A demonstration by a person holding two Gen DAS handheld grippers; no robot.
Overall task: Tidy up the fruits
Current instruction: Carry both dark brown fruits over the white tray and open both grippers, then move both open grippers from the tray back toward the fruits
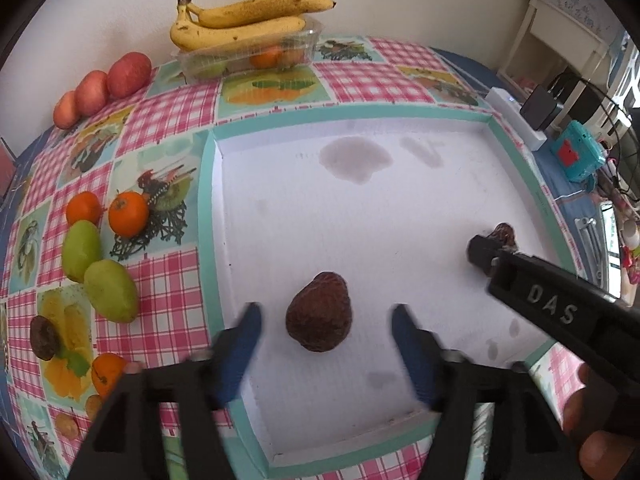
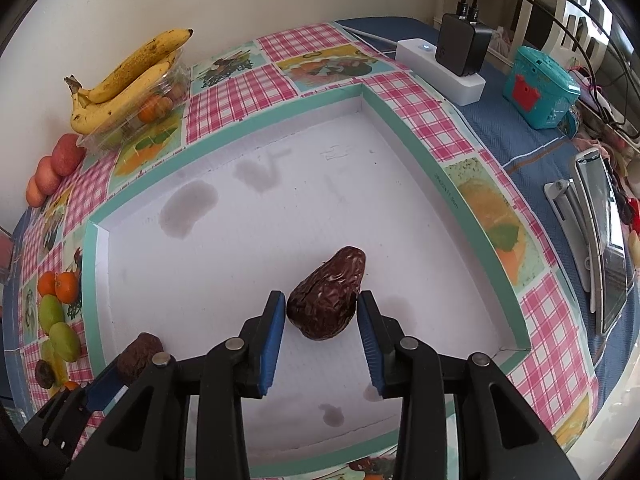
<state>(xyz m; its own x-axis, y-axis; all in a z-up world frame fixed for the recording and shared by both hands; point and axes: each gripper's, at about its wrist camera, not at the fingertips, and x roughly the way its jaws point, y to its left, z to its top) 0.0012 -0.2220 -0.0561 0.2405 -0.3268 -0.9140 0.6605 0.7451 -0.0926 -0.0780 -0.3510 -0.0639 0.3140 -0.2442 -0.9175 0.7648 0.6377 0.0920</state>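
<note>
A white tray with a teal rim (image 1: 208,216) (image 2: 496,264) lies on the checked tablecloth. Two dark wrinkled avocados lie in it. My left gripper (image 1: 326,316) is open, its blue fingers on either side of one avocado (image 1: 319,312), apart from it; that avocado also shows in the right wrist view (image 2: 140,356). My right gripper (image 2: 322,304) has its blue pads close around the other avocado (image 2: 326,294), which rests on the tray floor; I cannot tell whether the pads touch it. The right gripper (image 1: 486,254) also shows in the left wrist view, in front of its avocado (image 1: 505,234).
Left of the tray lie two tangerines (image 1: 128,212), two green pears (image 1: 110,290), a dark fruit (image 1: 44,338) and more orange fruit. Bananas (image 1: 240,20) sit on a clear punnet (image 1: 248,56), apples (image 1: 128,74) beside it. A power strip (image 2: 440,72), a teal toy (image 2: 540,88) and a phone stand (image 2: 600,248) are at the right.
</note>
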